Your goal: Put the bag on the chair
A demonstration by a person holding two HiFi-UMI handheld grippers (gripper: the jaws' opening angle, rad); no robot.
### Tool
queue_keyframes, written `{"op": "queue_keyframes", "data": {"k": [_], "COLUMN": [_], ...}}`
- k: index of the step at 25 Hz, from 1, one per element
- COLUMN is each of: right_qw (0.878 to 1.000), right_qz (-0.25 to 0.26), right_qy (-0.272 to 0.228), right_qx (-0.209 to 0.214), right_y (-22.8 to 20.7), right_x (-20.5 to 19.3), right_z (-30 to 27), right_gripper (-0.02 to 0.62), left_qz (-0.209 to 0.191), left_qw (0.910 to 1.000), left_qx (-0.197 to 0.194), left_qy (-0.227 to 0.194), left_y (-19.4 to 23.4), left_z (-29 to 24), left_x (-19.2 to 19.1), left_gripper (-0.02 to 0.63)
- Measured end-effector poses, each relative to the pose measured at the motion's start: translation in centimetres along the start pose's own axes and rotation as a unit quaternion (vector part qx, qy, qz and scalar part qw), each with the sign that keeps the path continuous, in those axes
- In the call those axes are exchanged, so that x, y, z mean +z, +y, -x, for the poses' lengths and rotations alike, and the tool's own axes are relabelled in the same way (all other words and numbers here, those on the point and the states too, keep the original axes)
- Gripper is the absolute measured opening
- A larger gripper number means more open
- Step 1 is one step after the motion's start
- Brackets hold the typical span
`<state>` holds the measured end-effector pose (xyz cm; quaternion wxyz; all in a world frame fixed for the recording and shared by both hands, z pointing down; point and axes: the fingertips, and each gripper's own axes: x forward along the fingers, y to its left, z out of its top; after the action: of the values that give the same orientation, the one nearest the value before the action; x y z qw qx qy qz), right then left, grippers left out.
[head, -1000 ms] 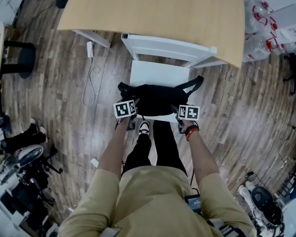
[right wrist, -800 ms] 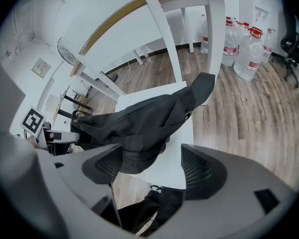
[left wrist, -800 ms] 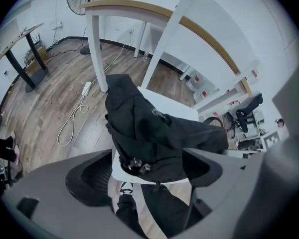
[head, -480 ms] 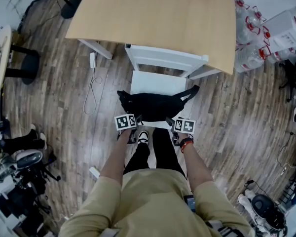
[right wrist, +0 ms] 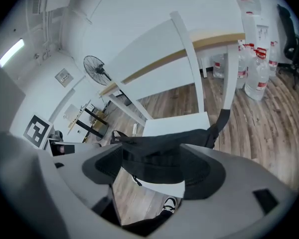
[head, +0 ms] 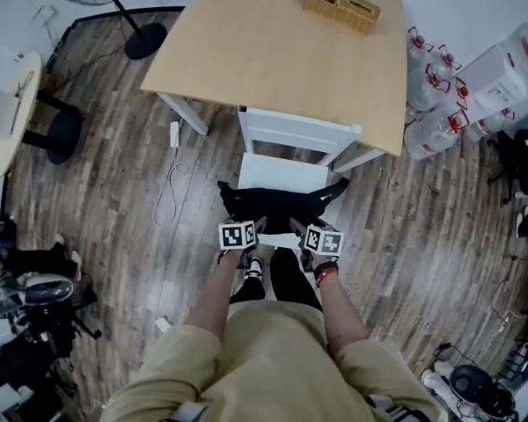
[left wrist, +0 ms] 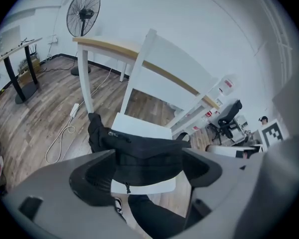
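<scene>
On the seat of a white wooden chair (head: 282, 171), just beyond both sets of fingertips, lies a black fabric bag (head: 280, 202) with a zip and a long strap. It stretches across the front half of the seat. One end droops past the seat edge on the side of the left fingers, and the strap trails off on the side of the right fingers. The chair's back stands at the near edge of a pale wooden desk (head: 273, 51). A small wooden tray (head: 341, 5) with compartments sits on the desk, far beyond the fingers.

A person stands facing the chair and looks down on it, holding the left gripper (head: 258, 225) and the right gripper (head: 293, 227) side by side above the seat's front edge.

In the left gripper view, the grey fingers (left wrist: 94, 180) stand wide apart, having just been opening. Nothing is pinched between them. The bag shows through the gap, past the tips, and the pads do not touch it. In the right gripper view, the fingers (right wrist: 107, 168) are spread just as wide and are also empty, with the bag lying ahead of them.

The task looks all but finished, since the bag rests on the chair and both grips appear released. At most, the grippers need drawing clear. The drooping end may deserve a glance, though the bag seems settled.
</scene>
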<state>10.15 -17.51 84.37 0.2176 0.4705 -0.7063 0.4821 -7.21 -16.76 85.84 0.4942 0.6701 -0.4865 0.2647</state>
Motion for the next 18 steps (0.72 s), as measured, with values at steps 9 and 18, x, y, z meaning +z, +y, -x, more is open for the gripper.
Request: {"op": "queue_keyframes", "data": {"k": [9, 18], "right_qw": [0.994, 0.976], "right_qz": [0.066, 0.123], "right_qy": [-0.090, -0.176], "right_qx": [0.020, 0.044], "right_y": [6.0, 12.0], "right_x": [6.3, 12.8], "right_z": [5.6, 11.1], "right_gripper": [0.333, 0.219], "left_qz": [-0.059, -0.142], "left_qw": [0.9915, 0.9634], "left_qx": [-0.034, -0.042], "left_qy": [-0.111, -0.223], "left_y": [-4.9, -10.0], "left_z": [6.8, 14.2], "left_x": [6.4, 13.9], "left_gripper": [0.349, 0.218]}}
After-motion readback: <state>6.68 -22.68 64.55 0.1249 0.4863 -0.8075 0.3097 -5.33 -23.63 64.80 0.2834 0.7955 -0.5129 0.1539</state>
